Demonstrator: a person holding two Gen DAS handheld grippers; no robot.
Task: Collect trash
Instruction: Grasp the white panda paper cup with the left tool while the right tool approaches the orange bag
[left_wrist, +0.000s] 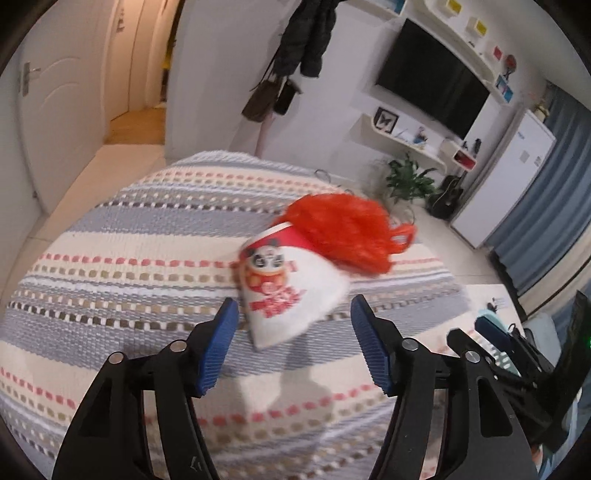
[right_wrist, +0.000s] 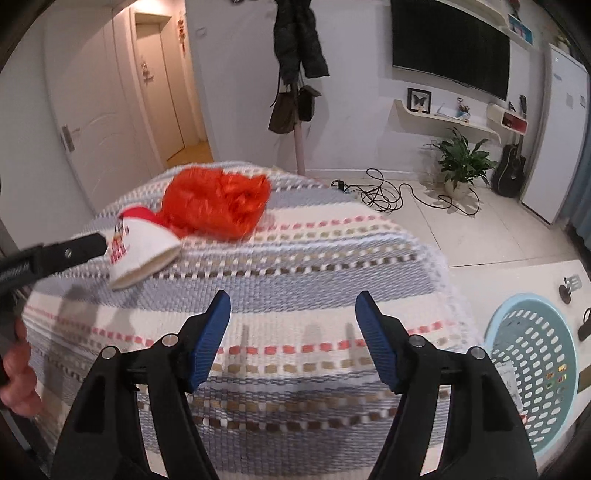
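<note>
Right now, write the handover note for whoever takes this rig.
Left gripper: open, empty, just short of the paper cup.
Right gripper: open, empty, over bare striped cloth.
Cup lies on its side on the cloth, touching the crumpled red plastic bag.
Light blue basket sits on the floor to the right.
Done: neither piece picked up.
Left: grip cup and bag, probably drop both in the basket.

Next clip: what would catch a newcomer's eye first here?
A crumpled red plastic bag lies on the striped woven blanket, against a tipped-over white paper cup printed in red. The cup lies just ahead of the open left gripper. A pale blue perforated basket stands on the floor at right.
</note>
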